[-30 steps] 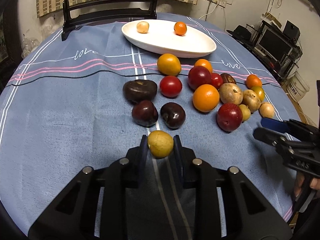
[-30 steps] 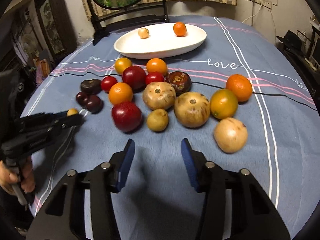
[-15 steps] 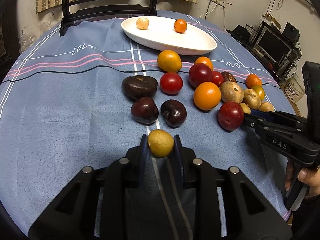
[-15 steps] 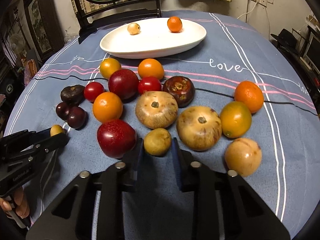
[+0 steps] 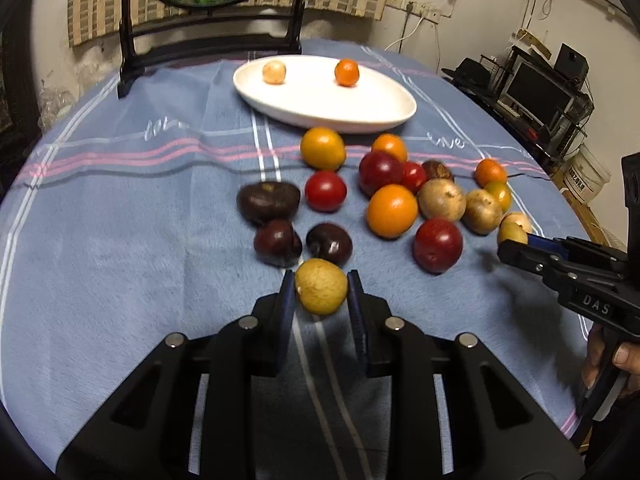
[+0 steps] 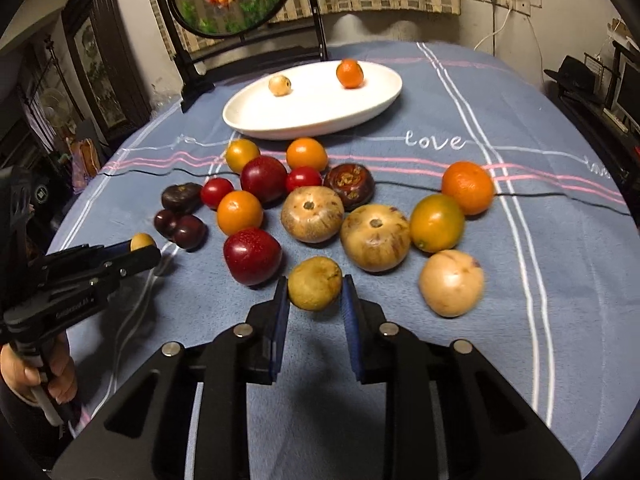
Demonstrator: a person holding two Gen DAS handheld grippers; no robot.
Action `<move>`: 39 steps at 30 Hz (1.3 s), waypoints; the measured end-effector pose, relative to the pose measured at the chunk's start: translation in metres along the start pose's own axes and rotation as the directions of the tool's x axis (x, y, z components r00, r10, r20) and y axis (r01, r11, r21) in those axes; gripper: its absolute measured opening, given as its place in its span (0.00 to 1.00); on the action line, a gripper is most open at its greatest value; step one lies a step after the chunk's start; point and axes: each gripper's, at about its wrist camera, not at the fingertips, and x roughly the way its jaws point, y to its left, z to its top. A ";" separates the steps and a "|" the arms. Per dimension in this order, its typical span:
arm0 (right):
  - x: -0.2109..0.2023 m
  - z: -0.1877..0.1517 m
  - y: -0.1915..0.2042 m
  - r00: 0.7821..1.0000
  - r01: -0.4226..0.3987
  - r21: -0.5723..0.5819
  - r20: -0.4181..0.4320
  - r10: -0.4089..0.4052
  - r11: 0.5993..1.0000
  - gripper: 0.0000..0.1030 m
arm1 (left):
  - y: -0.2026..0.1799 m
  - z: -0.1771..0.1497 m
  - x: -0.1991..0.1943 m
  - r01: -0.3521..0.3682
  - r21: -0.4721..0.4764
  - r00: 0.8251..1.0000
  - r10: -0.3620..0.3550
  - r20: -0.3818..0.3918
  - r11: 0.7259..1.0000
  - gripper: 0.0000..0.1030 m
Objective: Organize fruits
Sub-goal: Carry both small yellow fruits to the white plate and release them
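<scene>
Fruit sits clamped in both grippers: left gripper [image 5: 321, 289] squeezes a yellow-green fruit [image 5: 321, 286] just before two dark plums [image 5: 278, 242]; right gripper [image 6: 315, 289] pinches a small brownish fruit [image 6: 315, 283] beside a red plum [image 6: 252, 255]. White plate [image 6: 256, 120] lies beyond the heap, with bare tablecloth [image 5: 120, 240] to the left.

Warm indoor light falls from overhead, bright on the white plate [image 5: 324, 110] and dimmer toward the room's corners. Soft shadows pool under the fruit and across the counter's [image 6: 540, 280] near edge. Fisheye bending curves the counter's edges; slight motion blur softens both views.
</scene>
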 end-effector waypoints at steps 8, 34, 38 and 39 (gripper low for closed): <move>-0.037 0.036 0.005 0.993 -0.007 -0.075 0.117 0.016 0.997 0.25 | -0.015 0.045 -0.024 -0.024 0.092 0.999 0.020 0.046 0.996 0.25; 0.192 0.239 -0.025 0.963 0.248 -0.230 -0.049 -0.265 0.941 0.25 | 0.049 0.237 0.180 -0.219 -0.011 0.967 0.216 -0.134 0.976 0.25; 0.205 0.248 -0.036 0.955 0.275 -0.225 -0.050 -0.293 0.935 0.25 | 0.057 0.244 0.192 -0.222 -0.019 0.966 0.217 -0.144 0.975 0.25; 0.208 0.249 -0.037 0.952 0.283 -0.229 -0.047 -0.301 0.931 0.25 | 0.057 0.245 0.195 -0.223 -0.018 0.965 0.218 -0.146 0.975 0.25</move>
